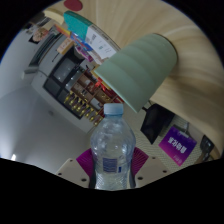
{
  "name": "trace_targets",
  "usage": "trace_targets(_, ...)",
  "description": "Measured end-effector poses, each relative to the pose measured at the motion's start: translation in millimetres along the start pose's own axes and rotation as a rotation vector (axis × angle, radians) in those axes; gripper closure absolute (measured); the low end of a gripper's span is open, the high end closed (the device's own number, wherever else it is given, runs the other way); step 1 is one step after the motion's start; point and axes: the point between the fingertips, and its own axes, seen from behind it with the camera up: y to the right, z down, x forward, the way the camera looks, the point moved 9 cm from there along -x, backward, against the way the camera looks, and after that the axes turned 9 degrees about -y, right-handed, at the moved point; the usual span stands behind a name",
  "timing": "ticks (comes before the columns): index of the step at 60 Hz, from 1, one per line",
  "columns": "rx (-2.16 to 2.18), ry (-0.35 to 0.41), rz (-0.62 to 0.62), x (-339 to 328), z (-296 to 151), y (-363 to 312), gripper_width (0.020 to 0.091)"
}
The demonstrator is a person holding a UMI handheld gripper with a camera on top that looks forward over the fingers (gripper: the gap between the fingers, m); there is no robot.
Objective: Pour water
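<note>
A clear plastic water bottle [111, 150] with a white cap [113, 108] and a blue-and-white label stands between my fingers. My gripper [112, 166] is shut on it, a magenta pad [85, 161] pressing each side of its body. Just beyond the cap is a pale green cup [140, 62] on a light wooden table [195, 85]. The whole scene appears tilted, with the table running up the right side. The bottle's cap points towards the cup's base. The bottle's bottom is hidden below the fingers.
A purple box [177, 148] and a black object [156, 122] lie on the table right of the bottle. Behind the cup, shelves of small goods [72, 82] stand over a pale floor [35, 125].
</note>
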Motion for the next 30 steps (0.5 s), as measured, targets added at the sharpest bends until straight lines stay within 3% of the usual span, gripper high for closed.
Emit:
trace_targets(5, 0.006, -0.01, -0.029, -11, 17, -7, 0.0647)
trace_targets(14, 0.001, -0.018, -0.029, 2, 2, -22, 0.0647)
trace_targets(22, -0.234, -0.074, 0.109, 4, 6, -28, 0.0649)
trace_targets(30, -0.851, -0.127, 0.267, 4, 23, -90, 0.0647)
